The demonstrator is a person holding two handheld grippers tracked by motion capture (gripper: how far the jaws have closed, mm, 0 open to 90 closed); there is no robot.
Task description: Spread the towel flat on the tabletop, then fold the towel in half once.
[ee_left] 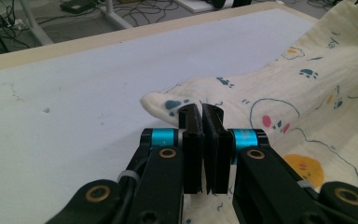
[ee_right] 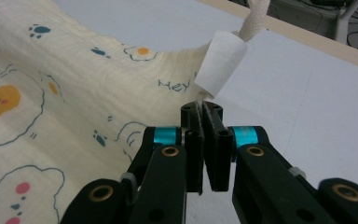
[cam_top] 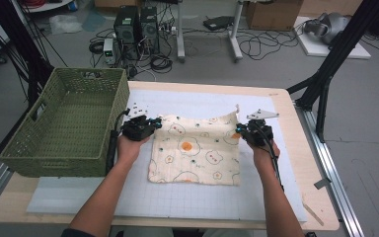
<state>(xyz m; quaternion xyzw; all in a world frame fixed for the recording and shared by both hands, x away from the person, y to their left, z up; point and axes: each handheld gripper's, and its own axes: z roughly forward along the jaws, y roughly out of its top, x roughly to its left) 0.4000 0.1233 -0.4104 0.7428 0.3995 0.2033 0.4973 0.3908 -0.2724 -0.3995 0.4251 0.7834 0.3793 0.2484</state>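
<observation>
A cream cloth point(cam_top: 197, 148) printed with fried eggs and bears lies on the white mat point(cam_top: 202, 101). My left gripper point(cam_top: 155, 122) is at the cloth's far left corner. In the left gripper view its jaws point(ee_left: 201, 109) stand pressed together on the cloth point(ee_left: 307, 93) edge, and the corner bulges just beyond them. My right gripper point(cam_top: 239, 129) is at the far right corner. In the right gripper view it point(ee_right: 201, 108) is shut on the cloth point(ee_right: 51, 70) edge, where a white label point(ee_right: 219, 63) and a woven loop point(ee_right: 256, 18) stick up.
A green woven basket point(cam_top: 54, 148) stands empty on the table's left side, right beside my left hand. The mat has bare room beyond the cloth and in front of it. Past the far table edge point(cam_top: 202, 85), computer towers point(cam_top: 135, 27) and cables lie on the floor.
</observation>
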